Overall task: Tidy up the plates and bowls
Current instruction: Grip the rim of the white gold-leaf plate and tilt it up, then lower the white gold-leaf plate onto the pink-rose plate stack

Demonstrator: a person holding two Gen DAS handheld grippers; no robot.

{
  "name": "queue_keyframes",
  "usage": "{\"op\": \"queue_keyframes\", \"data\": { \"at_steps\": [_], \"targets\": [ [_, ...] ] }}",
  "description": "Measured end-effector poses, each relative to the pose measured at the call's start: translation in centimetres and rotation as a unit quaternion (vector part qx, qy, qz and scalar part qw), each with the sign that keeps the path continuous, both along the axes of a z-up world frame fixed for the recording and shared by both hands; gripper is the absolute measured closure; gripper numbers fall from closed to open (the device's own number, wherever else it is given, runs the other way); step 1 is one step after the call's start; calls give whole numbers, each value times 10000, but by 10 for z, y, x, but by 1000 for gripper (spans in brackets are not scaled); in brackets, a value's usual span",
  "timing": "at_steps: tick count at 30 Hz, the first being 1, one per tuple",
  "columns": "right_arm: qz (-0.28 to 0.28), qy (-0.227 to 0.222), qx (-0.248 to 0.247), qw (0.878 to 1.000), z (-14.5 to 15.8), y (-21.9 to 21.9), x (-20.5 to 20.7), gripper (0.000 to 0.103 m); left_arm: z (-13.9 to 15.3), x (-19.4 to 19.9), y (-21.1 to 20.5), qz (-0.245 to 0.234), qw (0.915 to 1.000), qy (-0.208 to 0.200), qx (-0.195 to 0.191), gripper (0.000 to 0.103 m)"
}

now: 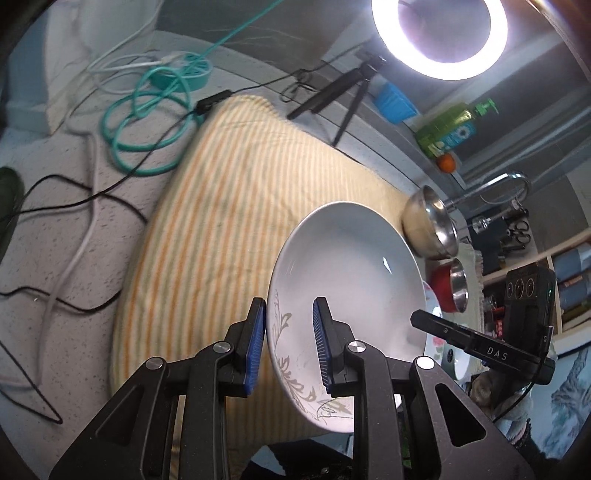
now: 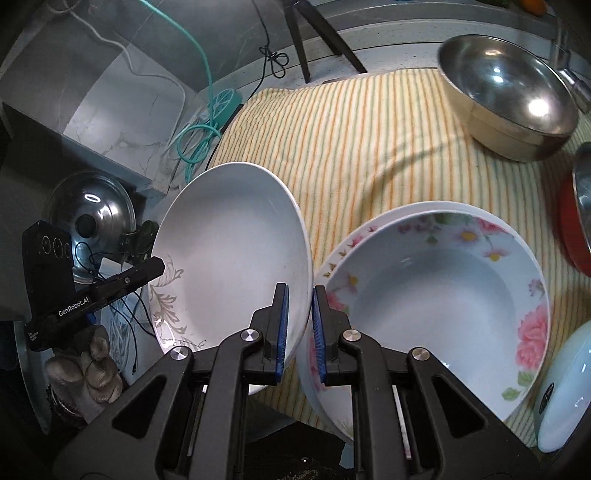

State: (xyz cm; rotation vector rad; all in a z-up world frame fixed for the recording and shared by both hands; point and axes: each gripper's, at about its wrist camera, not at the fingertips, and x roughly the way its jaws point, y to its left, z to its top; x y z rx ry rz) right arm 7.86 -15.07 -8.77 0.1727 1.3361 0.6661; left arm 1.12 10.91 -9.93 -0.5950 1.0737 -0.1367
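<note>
A white deep plate with a grey leaf pattern (image 1: 343, 280) is held tilted above the striped towel (image 1: 221, 206). My left gripper (image 1: 289, 343) straddles its left rim, with a gap at the inner pad. My right gripper (image 2: 299, 325) is shut on the plate's opposite rim (image 2: 236, 243). A floral bowl (image 2: 439, 295) sits nested in a white plate on the towel (image 2: 369, 140), just right of my right gripper. The right gripper's body shows in the left wrist view (image 1: 480, 347).
A large steel bowl (image 2: 506, 96) stands at the towel's far right, with a red-sided steel bowl (image 2: 580, 214) nearer. A pale lid or dish (image 2: 565, 387) lies at the right edge. Cables (image 1: 147, 122), a tripod (image 1: 332, 96) and a ring light (image 1: 439, 33) lie beyond the towel.
</note>
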Motion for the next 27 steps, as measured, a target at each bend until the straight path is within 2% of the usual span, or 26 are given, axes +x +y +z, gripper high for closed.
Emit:
{"op": "queue_keyframes", "data": {
  "at_steps": [7,14,27],
  "targets": [
    [-617,26,-40,9981,2,-53,-12,90,5,26,-44,-700,9975,-85,-4,81],
    [-1224,176,-127,9922,-4,-103,-22,90,3,46,-94,-1476,9890,-68,77,81],
    [-1651,351,-303,9852,-16,-141,-39,90,-12,68,-143,-2135,9766,70,247,81]
  ]
}}
